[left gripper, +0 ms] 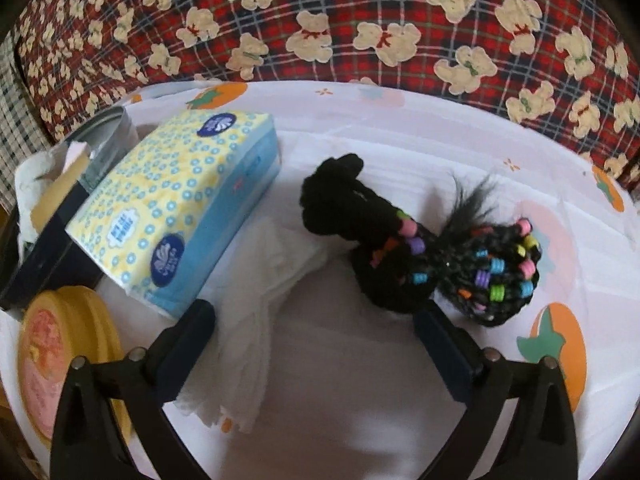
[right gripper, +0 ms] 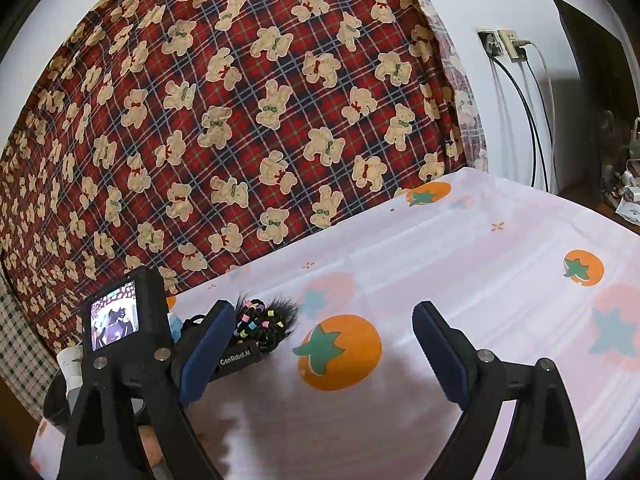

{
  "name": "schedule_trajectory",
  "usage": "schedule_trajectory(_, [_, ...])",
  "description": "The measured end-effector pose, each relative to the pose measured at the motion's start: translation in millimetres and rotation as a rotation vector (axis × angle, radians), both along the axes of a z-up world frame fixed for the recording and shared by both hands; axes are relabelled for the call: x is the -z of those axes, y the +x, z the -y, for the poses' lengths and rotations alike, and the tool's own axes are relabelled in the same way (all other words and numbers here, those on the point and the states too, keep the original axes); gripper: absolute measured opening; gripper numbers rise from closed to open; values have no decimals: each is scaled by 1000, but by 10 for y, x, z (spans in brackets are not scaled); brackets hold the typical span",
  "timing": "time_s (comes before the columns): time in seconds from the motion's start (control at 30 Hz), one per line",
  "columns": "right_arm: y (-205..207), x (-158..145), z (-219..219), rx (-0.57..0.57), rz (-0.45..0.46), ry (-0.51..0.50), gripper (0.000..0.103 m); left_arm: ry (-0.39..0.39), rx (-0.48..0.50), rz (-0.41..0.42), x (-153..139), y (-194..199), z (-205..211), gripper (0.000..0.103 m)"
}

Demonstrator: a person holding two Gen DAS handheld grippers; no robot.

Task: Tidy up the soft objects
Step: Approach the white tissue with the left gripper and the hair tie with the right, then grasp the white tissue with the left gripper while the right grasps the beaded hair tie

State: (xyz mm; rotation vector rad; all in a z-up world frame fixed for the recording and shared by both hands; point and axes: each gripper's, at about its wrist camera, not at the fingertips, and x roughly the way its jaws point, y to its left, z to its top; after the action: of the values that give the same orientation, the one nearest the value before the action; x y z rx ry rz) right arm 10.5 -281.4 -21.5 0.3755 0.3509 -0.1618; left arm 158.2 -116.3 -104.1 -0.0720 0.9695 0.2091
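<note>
A yellow tin, perhaps cream, sits beside the bear-print blanket.

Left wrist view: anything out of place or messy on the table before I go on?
Yes. Loose white tissues lie crumpled and spread on the tablecloth in front of the tissue pack, partly under the left gripper. The black beaded toy lies on its side. Nothing looks spilled or damaged.

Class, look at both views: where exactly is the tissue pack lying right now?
In the left wrist view the tissue pack lies left of centre on the tablecloth, between the beaded black toy and a clear jar.
</note>
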Motion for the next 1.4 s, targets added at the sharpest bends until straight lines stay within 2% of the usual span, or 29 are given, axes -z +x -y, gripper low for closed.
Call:
schedule_trajectory(0.1, [-6, -2, -6, 2, 1, 0, 92, -8, 26, 28, -6, -42, 15, 94])
schedule_trajectory(0.17, [-5, -5, -5, 7, 4, -2, 92, -2, 52, 60, -29, -93, 34, 73])
schedule_trajectory(0.2, [-9, -5, -7, 10, 5, -3, 92, 1, 56, 72, -42, -114, 32, 68])
schedule_trajectory(0.23, [-12, -4, -3, 15, 7, -4, 92, -5, 55, 82, -54, -133, 6, 56])
schedule_trajectory(0.33, [-16, -4, 19, 25, 9, -1, 92, -47, 95, 110, -85, -159, -119, 37])
schedule_trajectory(0.37, [-16, -2, 24, 26, 9, 1, 92, -57, 101, 115, -90, -164, -155, 28])
schedule_trajectory(0.43, [-8, 3, 23, 25, 5, 3, 92, -115, 122, 134, -99, -186, -243, 19])
schedule_trajectory(0.6, [-17, 1, 9, 25, 9, -7, 92, -203, 271, 146, -110, -308, -254, 18])
schedule_trajectory(0.73, [-19, 7, 44, 26, 10, 11, 92, -255, 310, 139, -111, -378, -318, 20])
schedule_trajectory(0.83, [-16, 11, 56, 20, 9, 21, 92, -276, 312, 117, -109, -352, -328, 35])
schedule_trajectory(0.9, [-19, 12, 53, 19, 10, 21, 92, -265, 306, 113, -138, -329, -284, 55])
schedule_trajectory(1.07, [-29, 15, 78, 11, 15, 45, 92, -191, 293, 102, -114, -300, -184, 71])
schedule_trajectory(1.2, [-32, 23, 100, 7, 14, 69, 92, -147, 282, 89, -62, -241, -151, 75])
schedule_trajectory(1.3, [-23, 29, 118, 1, 11, 84, 92, -182, 275, 96, -80, -213, -185, 71])
schedule_trajectory(1.4, [12, 43, 160, -14, 3, 116, 92, -226, 241, 116, -121, -192, -328, 37])
